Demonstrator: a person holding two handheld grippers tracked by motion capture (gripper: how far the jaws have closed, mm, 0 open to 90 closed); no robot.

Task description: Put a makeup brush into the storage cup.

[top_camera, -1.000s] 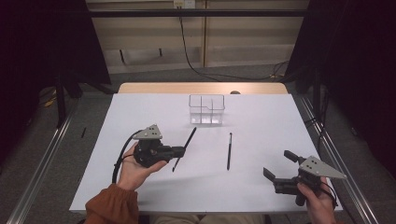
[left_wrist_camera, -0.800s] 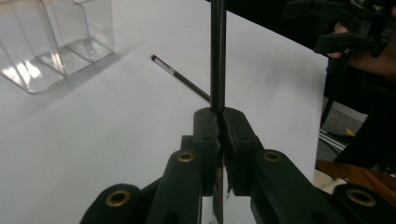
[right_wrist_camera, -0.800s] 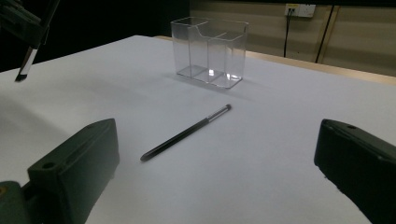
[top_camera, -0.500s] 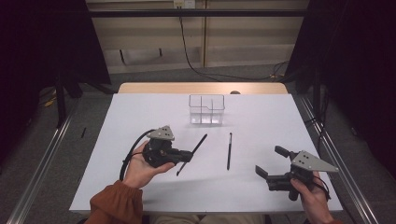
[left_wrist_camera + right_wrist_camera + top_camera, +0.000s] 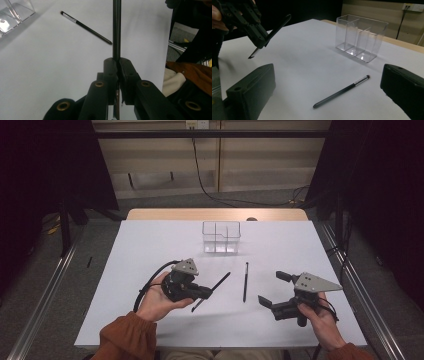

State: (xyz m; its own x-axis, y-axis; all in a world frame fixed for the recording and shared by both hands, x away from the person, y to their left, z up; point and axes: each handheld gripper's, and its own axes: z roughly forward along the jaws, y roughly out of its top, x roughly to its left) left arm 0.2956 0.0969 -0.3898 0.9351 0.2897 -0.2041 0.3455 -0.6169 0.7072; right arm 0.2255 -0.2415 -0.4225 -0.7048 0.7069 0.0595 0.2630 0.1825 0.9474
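L gripper (image 5: 207, 292) is clamped on a thin black brush (image 5: 212, 290), jaws pinched tight on the shaft roughly mid-length; left gripper view shows the brush running straight out past the jaw tips along the gripper's own axis, w/ a short bit sticking out behind. In the high view that held brush is off the table, slanting up-right toward the clear divided box (image 5: 221, 237) at the far centre of the white table (image 5: 150, 250). Box lies ahead and a bit right of the L jaws, well apart, compartments open on top, look empty. Second brush (image 5: 245, 281) lies flat on the table, long axis nearly straight fore-aft, ferrule end pointing at the box; it sits between the two grippers but nearer the R side. R gripper (image 5: 274, 289) has jaws wide apart, holding nothing; in the right gripper view that brush (image 5: 342, 91) lies just ahead between the open pads, shaft diagonal to the jaw line. Judgement: R hand is the one for the lying brush, needs wrist turn so the pads close across the shaft, not along it. L one likely has to tip its brush toward vertical before dropping it in a box slot.
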